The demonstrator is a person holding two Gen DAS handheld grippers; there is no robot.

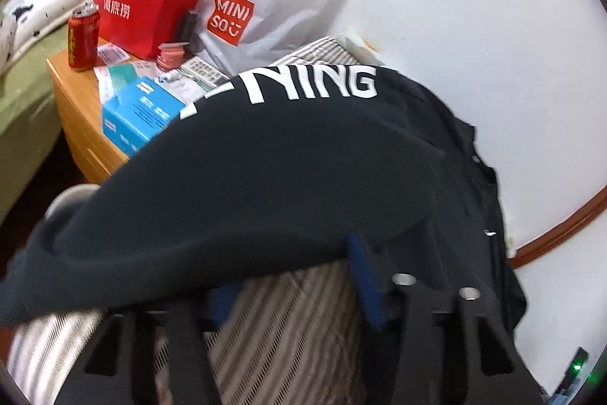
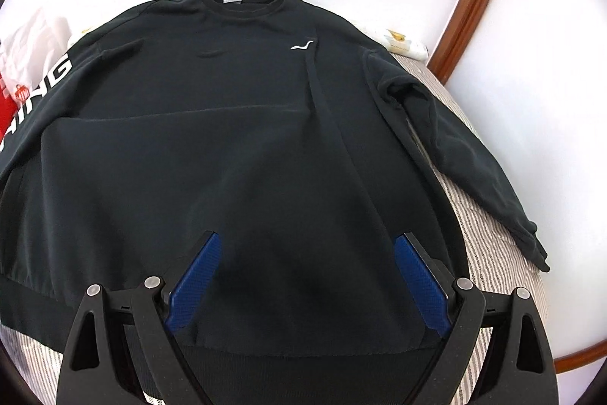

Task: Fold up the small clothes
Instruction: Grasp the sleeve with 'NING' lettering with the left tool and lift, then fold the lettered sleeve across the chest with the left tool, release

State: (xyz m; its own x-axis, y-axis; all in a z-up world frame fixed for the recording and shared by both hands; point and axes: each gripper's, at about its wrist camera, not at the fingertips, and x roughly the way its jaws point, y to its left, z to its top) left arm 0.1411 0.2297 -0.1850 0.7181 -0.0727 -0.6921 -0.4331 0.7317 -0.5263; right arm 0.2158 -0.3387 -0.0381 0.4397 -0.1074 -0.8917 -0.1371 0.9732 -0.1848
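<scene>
My left gripper [image 1: 299,276] pinching lettered sleeve of black cotton sweatshirt [image 2: 235,139]; my right gripper [image 2: 307,276] spread wide over its hem, collar farthest ahead.

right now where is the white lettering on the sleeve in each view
Left wrist: white lettering sits upper centre, on the raised sleeve of the black sweatshirt.
Right wrist: white lettering runs down the far left edge, on the sweatshirt's sleeve.
Shared landmark: the white Miniso bag.

Both wrist views close, angled down, sharing sweatshirt [image 2: 235,139]
</scene>
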